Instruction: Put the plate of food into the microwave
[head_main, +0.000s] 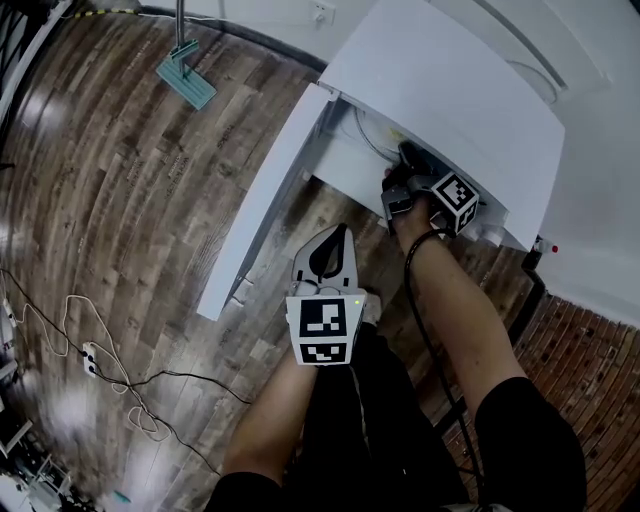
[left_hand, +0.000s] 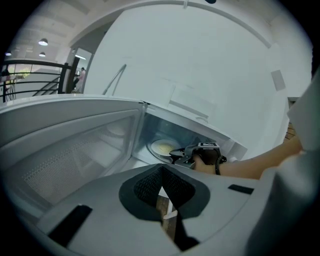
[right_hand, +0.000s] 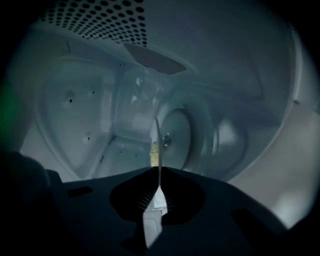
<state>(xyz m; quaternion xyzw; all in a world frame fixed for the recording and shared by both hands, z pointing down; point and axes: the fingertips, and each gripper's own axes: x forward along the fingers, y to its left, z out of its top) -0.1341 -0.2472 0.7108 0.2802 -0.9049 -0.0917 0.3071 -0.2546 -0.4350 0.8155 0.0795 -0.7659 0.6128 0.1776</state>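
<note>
Left tongs: together, empty, near side of the open door. Right tongs: clamped on the near rim of the plate, which is inside the microwave cavity; seated or not, cannot tell. Food: 1 flat yellow portion. Judgement: plate stiff, glazed, probably slippery and breakable. A rim pinch carries the load off-centre, so keep it level.

wood floor | power strip lying on it | brick wall at right
</note>
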